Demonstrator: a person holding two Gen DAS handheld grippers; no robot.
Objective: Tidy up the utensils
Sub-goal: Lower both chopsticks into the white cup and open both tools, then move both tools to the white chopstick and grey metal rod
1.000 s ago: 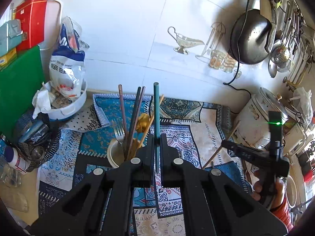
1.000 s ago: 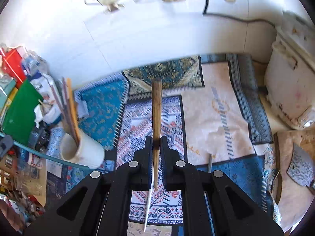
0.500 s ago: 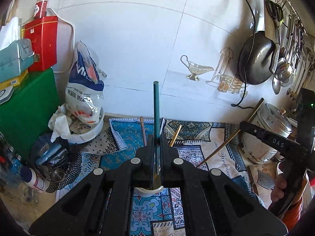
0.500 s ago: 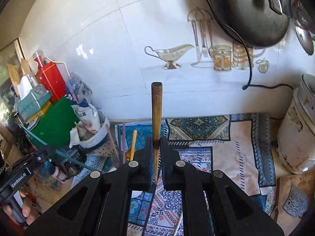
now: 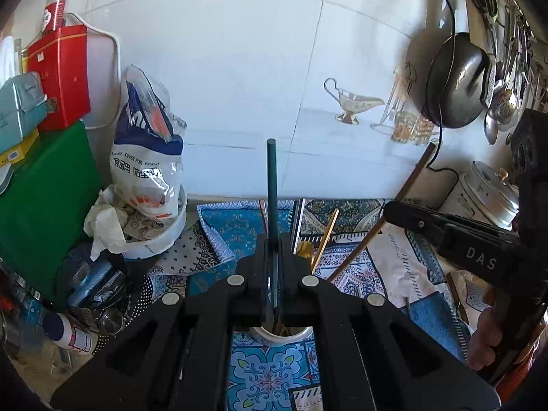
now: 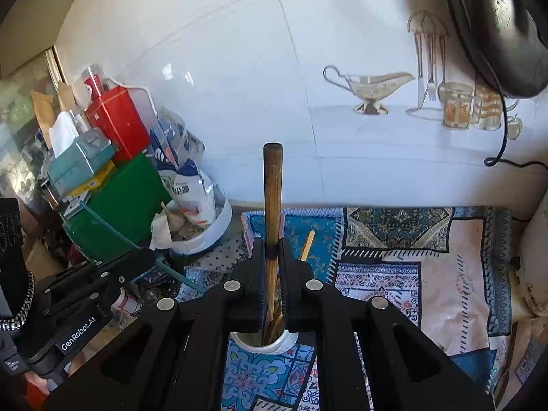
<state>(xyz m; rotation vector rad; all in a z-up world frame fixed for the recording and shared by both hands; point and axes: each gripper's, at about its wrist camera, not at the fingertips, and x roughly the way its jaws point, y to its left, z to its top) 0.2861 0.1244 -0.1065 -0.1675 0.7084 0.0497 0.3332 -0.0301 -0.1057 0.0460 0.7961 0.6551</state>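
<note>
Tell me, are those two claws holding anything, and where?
Left gripper pinches a green chopstick near its lower end; right gripper pinches a brown wooden stick partway down.

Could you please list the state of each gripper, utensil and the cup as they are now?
Left gripper: shut on the green chopstick, held upright.
Right gripper: shut on the brown wooden handle, held upright.
White cup: upright on the patterned cloth, utensils standing in it.

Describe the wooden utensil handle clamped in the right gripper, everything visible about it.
The wooden handle is a round brown stick, dark-streaked and worn, with a blunt rounded top end. The right gripper is shut on it partway down. It stands along the fingers, its lower end reaching into the white cup. Its working end is hidden.
</note>
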